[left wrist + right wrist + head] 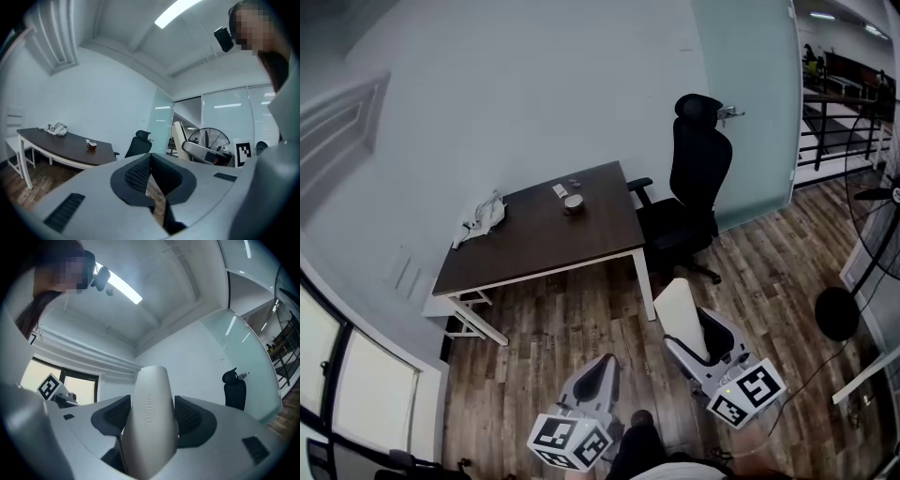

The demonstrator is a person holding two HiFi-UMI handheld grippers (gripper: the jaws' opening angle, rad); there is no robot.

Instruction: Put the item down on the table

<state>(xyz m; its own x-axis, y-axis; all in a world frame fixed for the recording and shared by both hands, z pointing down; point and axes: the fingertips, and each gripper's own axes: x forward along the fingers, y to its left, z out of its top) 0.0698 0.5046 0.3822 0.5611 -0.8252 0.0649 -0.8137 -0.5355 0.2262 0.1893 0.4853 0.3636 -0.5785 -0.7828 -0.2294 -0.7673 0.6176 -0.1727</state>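
Note:
My right gripper (692, 330) is shut on a long cream-white case (678, 313), which stands up out of its jaws over the wood floor, well short of the table. In the right gripper view the case (150, 427) fills the gap, with the dark pads (190, 414) against both of its sides. My left gripper (602, 370) hangs lower left of it, shut and holding nothing; in its own view the left gripper (150, 160) has its tips meeting. The dark brown table (546, 246) stands ahead by the wall and shows again as the table (56, 146) in the left gripper view.
On the table lie a white cloth (483, 217), a small cup (574, 202) and a small white object (560, 190). A black office chair (692, 187) stands at the table's right end. A floor fan (870, 253) and its cable are at far right.

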